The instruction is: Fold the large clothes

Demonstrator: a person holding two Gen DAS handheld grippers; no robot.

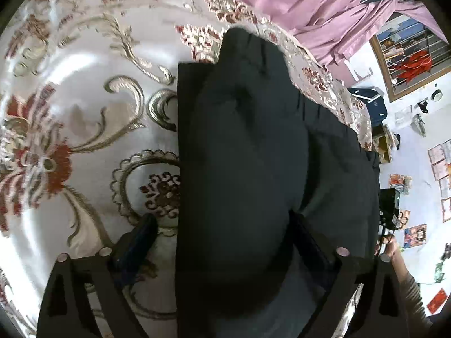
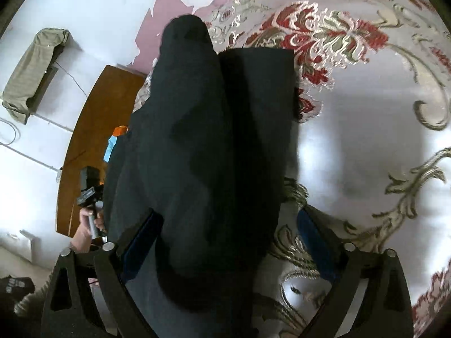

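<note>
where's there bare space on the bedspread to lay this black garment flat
The floral bedspread is bare beside the black garment's straight folded edge, out to the red flower; in the right wrist view the same bare patch shows. It is crowded along the bedspread's edge, where the garment hangs over.

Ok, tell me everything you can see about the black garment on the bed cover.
The black garment is plain dark matte cloth, folded into a long strip with a squared layer beneath and a rounded, bulging layer on top. It lies on the floral bedspread, near its edge. It runs between the open jaws of both grippers; whether the pads touch it is unclear.
</note>
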